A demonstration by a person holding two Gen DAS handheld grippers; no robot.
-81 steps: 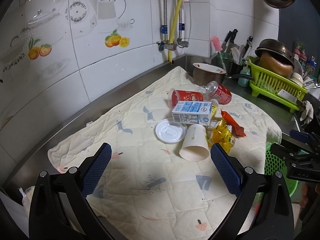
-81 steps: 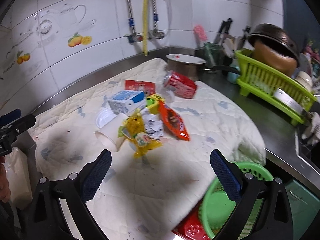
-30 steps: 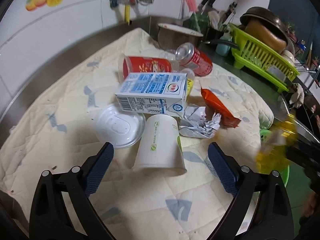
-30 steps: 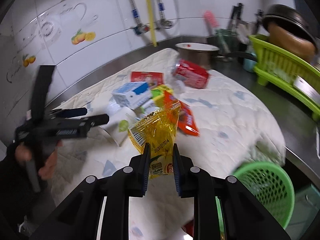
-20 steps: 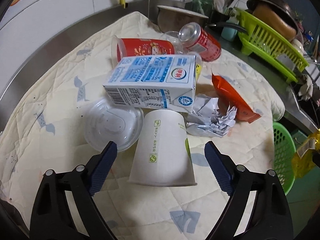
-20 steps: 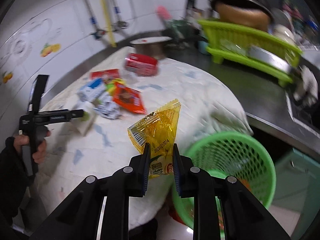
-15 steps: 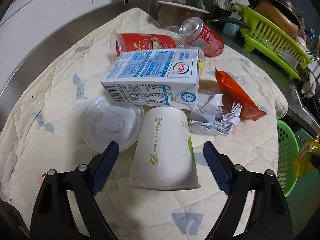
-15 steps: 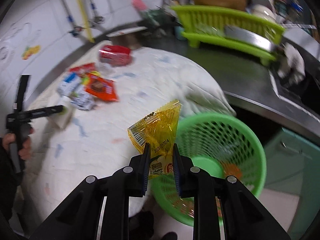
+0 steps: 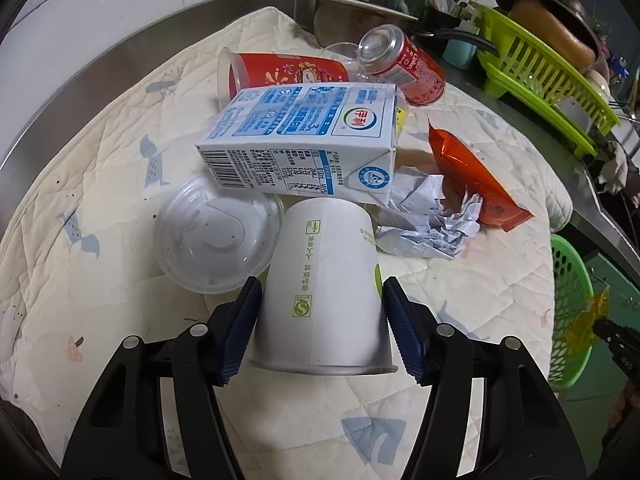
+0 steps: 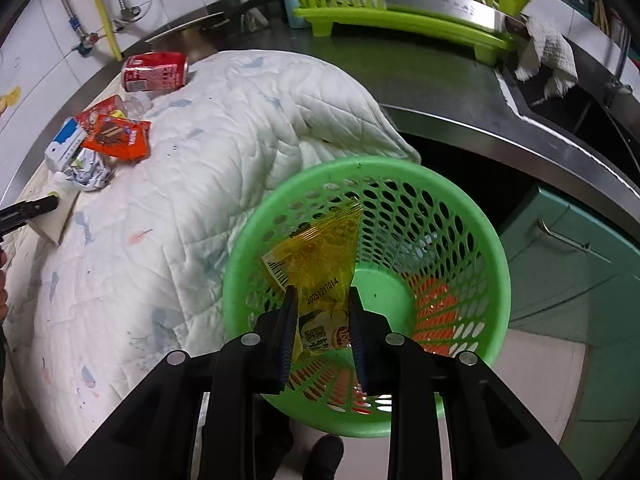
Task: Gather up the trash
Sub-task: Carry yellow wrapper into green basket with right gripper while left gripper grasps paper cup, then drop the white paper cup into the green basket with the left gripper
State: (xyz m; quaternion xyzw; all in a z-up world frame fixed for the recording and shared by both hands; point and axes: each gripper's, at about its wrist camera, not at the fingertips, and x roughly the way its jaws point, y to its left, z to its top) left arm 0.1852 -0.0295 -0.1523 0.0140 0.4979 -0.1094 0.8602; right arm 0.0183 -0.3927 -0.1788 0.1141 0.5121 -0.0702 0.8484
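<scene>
Gripping paper cup (image 9: 324,296), yellow wrapper (image 10: 320,264)

"20251217014", apparently, on yellow wrapper (image 10: 320,264)

The paper cup (image 9: 324,296) is white with small green print. The milk carton (image 9: 304,140) is white and blue, with a barcode. A clear lid (image 9: 212,236) lies on a cream quilted cloth (image 9: 100,184) with grey-blue motifs. The can (image 9: 404,68) is red, one wrapper (image 9: 472,180) orange, another wrapper (image 10: 320,264) translucent yellow. The perforated basket (image 10: 472,240) is bright green, the dish rack (image 9: 540,76) lime.
</scene>
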